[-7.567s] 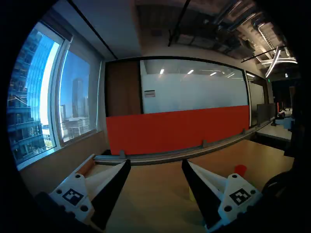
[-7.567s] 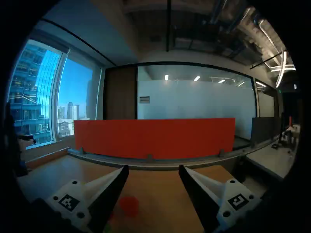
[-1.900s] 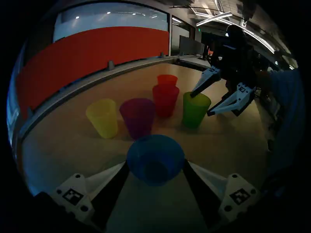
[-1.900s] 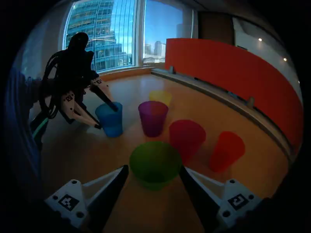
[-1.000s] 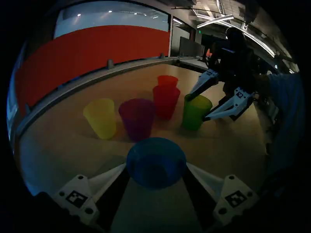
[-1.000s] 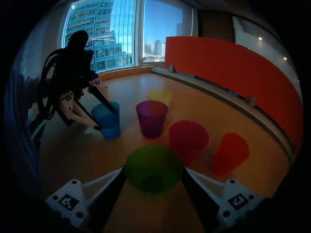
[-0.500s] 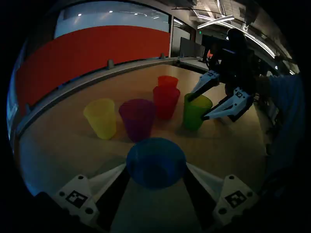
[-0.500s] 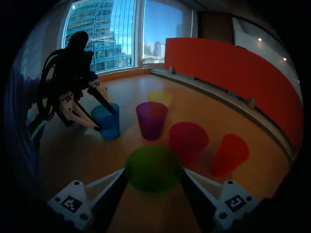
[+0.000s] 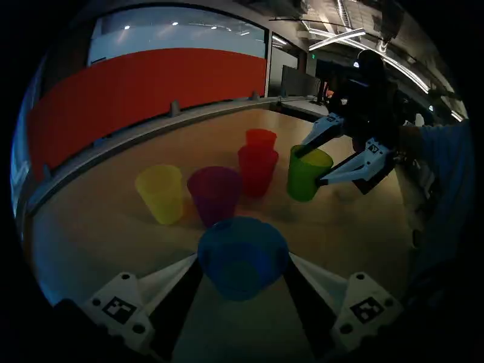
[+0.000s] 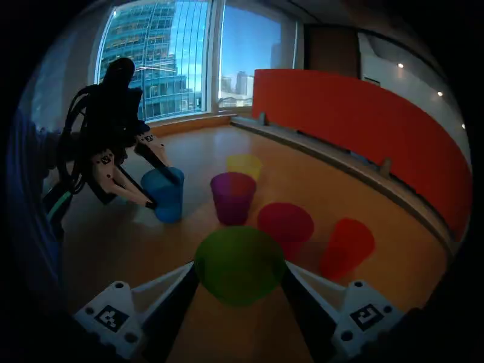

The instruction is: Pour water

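Observation:
A blue cup [image 9: 242, 257] sits squeezed between both fingers of my left gripper [image 9: 242, 275]; the right gripper view shows that same blue cup [image 10: 162, 195] in the left gripper [image 10: 162, 191], slightly above the wooden table [image 10: 115, 254]. My right gripper [image 10: 239, 281] is shut on a green cup [image 10: 239, 264]. From the left gripper view the green cup [image 9: 307, 173] hangs in the right gripper [image 9: 307, 166], just off the table [image 9: 363, 230]. I cannot tell whether either cup holds water.
Between the two grippers stand a yellow cup [image 9: 160, 193], a purple cup [image 9: 213, 195], a red cup [image 9: 257, 170] and an orange-red cup [image 9: 261, 138]. An orange partition [image 9: 151, 85] runs along the table's far edge. A person's sleeve [image 9: 444, 181] is at the right.
Over the last second each gripper has kept its hold on its cup, and both cups have risen a little off the table. The other cups have stayed put.

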### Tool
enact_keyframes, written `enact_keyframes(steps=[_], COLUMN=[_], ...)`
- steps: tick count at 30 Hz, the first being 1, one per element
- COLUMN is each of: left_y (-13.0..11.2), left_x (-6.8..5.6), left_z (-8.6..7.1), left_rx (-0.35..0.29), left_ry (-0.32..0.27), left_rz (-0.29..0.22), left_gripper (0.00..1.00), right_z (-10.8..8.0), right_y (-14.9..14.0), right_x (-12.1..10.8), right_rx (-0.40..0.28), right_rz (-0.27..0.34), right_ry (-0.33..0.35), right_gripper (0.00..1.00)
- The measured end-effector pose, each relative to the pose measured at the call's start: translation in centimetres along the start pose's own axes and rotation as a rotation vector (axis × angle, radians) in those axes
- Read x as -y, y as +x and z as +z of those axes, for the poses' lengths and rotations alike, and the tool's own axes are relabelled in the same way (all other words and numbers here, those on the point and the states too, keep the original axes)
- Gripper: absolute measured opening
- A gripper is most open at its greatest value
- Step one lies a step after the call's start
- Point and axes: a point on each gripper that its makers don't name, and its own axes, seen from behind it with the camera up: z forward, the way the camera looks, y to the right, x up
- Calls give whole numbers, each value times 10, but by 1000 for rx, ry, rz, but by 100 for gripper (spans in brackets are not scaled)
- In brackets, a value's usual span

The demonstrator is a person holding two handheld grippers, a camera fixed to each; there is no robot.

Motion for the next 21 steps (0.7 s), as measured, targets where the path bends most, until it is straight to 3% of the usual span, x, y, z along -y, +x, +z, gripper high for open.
enact_keyframes(steps=[21], left_y=[79], left_x=[-1], left_z=[-35], left_rx=[-203], left_ry=[63], left_rz=[24], left_gripper=[86], right_z=[-48], right_y=[59], right_x=[-3], right_rx=[-154], right_rz=[-35], right_ry=[-65], right_gripper=[91])
